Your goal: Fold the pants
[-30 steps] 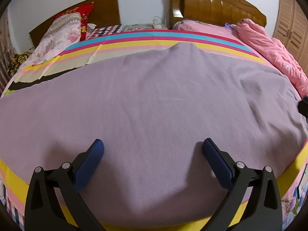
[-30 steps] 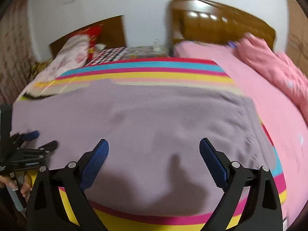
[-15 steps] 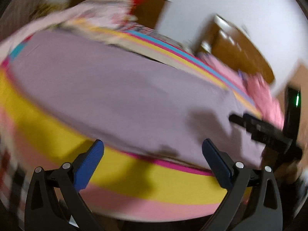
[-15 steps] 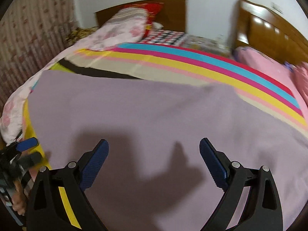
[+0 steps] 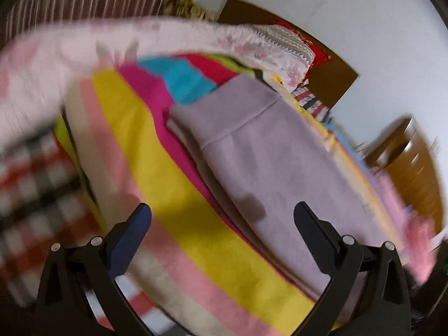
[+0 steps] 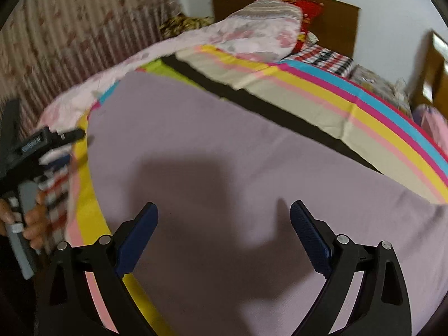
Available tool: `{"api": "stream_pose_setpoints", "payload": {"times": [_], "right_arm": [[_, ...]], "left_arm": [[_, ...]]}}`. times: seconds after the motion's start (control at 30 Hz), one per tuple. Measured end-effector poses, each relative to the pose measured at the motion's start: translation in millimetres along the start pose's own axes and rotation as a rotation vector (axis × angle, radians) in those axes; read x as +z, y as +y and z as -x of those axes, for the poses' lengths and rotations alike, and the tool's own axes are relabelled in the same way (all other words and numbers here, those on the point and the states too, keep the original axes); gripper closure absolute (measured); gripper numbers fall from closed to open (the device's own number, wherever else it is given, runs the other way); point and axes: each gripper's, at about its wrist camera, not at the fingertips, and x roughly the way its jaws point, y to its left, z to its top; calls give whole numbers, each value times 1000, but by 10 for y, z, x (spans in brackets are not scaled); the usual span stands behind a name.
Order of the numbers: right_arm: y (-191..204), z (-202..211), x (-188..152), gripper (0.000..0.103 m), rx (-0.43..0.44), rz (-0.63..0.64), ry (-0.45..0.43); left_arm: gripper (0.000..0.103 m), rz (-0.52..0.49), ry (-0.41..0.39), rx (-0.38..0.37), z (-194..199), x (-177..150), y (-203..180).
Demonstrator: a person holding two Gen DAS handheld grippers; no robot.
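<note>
I have the lilac pants (image 6: 238,168) spread flat across the striped bedsheet (image 6: 364,123), filling most of the near part of the bed, which is why I am working from its edge: the cloth needs a flat surface under it before any fold. My right gripper (image 6: 224,232) hovers low over the near middle of the fabric, fingers spread wide and holding nothing, its shadow falling just ahead. My left gripper (image 5: 222,224) is likewise released and empty, swung out to the left end of the pants, where a seamed band (image 5: 224,106) (I take it for the waistband, though the left view is smeared) lies on the stripes. In the right view that tool (image 6: 42,145) sits off the left edge, a hand (image 6: 30,218) on its grip. I judge both are being placed to take that end. A floral quilt (image 6: 224,36) lies bunched at the far left.
</note>
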Motion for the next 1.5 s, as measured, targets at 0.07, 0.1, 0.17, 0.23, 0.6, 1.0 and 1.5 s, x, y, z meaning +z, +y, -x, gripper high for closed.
{"api": "stream_pose_setpoints", "payload": {"times": [0.07,0.1,0.17,0.23,0.6,1.0,1.5], "right_arm": [[11,-24,-93,11,-31,20,26],[-15,-9,-117,11,-21,8,27],[-72,33,-115,11,-7,-28,25],[-131,54,-94,11,-13,-49,25],[-389,208,-405,11,-126,-7,37],[-600,361,-646,11,-108,-35,51],[-857,543,-914,5,-101,-63,50]], "left_arm": [[2,-109,-51,40,90,-78,-214],[2,-138,-60,43,118,-105,-258],[2,-200,-58,44,78,-136,-416],[2,-234,-43,38,22,-165,-537],[2,-258,-20,34,-22,-260,-666],[2,-309,-11,34,-29,-289,-859],[20,306,41,-285,-181,96,454]]}}
